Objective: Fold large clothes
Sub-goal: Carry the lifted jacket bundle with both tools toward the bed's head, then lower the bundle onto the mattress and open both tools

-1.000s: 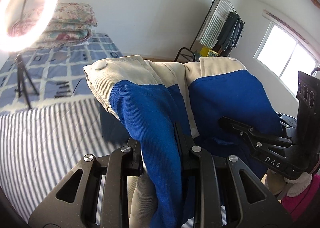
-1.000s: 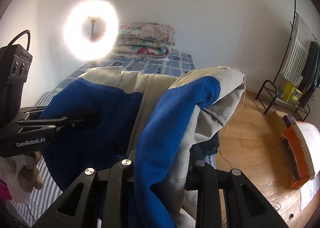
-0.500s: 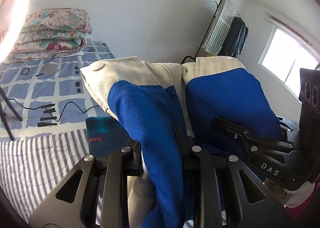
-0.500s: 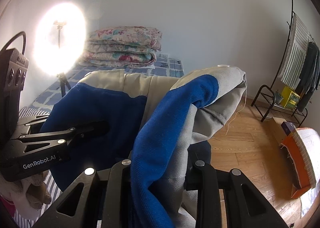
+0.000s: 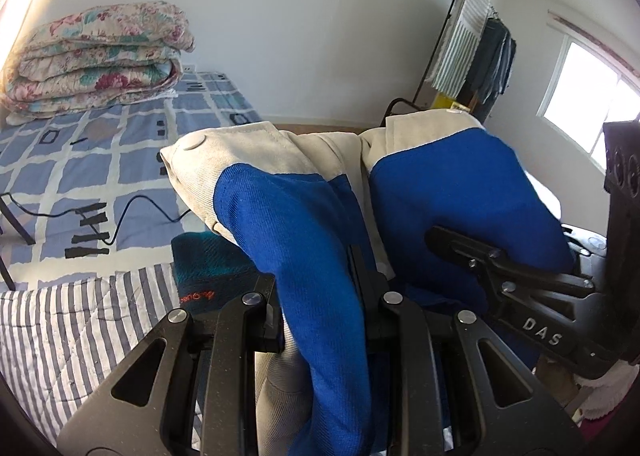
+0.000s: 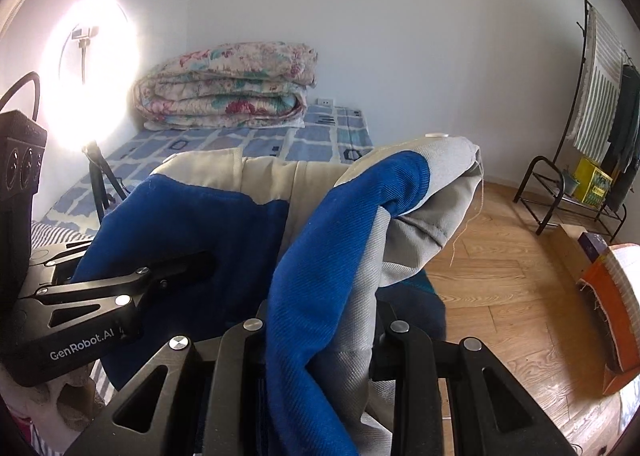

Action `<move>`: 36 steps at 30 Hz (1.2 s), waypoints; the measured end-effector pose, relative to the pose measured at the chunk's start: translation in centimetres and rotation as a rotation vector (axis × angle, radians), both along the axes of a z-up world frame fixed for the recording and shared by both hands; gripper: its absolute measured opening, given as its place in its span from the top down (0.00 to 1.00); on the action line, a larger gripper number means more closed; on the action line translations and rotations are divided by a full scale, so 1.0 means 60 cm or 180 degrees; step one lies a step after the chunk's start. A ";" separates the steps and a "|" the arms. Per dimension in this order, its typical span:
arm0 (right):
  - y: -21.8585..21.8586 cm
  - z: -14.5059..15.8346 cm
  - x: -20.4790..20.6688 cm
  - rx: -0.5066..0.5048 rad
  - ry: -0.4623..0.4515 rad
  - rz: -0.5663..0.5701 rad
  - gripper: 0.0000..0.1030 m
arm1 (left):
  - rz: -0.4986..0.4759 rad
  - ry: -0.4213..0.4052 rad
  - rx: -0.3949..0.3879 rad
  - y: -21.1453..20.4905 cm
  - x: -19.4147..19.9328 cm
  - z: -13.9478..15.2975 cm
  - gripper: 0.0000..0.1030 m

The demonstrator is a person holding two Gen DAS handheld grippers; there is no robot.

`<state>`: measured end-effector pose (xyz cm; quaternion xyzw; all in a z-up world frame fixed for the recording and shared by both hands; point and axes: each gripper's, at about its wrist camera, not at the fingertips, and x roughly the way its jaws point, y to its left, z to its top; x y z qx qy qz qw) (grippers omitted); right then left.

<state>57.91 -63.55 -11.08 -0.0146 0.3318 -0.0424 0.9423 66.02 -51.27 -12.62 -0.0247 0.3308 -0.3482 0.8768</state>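
A blue and beige jacket (image 5: 288, 208) hangs bunched between both grippers, held up above the bed. My left gripper (image 5: 320, 296) is shut on a fold of its blue and beige cloth. My right gripper (image 6: 320, 320) is shut on another fold of the same jacket (image 6: 360, 216). The two grippers are close side by side: the right one shows in the left wrist view (image 5: 500, 280), the left one in the right wrist view (image 6: 132, 280). A folded dark teal garment (image 5: 208, 272) lies on the bed below the jacket.
The bed has a striped quilt (image 5: 72, 328) near me and a blue checked sheet (image 5: 100, 160) beyond, with a black cable on it. A folded floral quilt (image 6: 228, 88) lies at the wall. A ring light (image 6: 88, 72) stands left. A clothes rack (image 6: 600, 104) stands on the wooden floor (image 6: 500, 276) right.
Both grippers have swung with the jacket towards the right over the bed; the ring light has slid left out of the left wrist view. Both grips are unchanged.
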 end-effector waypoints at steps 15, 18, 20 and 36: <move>-0.116 -0.062 0.057 -0.0151 0.0427 -0.0815 0.45 | 0.0365 0.0196 0.0334 0.034 0.071 -0.075 0.56; -0.146 -0.090 0.052 -0.0167 0.0620 -0.1041 0.44 | 0.0505 0.0081 0.0505 0.039 0.069 -0.082 0.36; -0.156 -0.101 0.046 -0.0119 0.0646 -0.1052 0.40 | 0.0535 0.0127 0.0485 0.048 0.071 -0.091 0.35; -0.107 -0.004 -0.059 -0.0112 0.0293 -0.0936 0.39 | 0.0537 -0.0060 0.0460 0.084 -0.037 0.007 0.34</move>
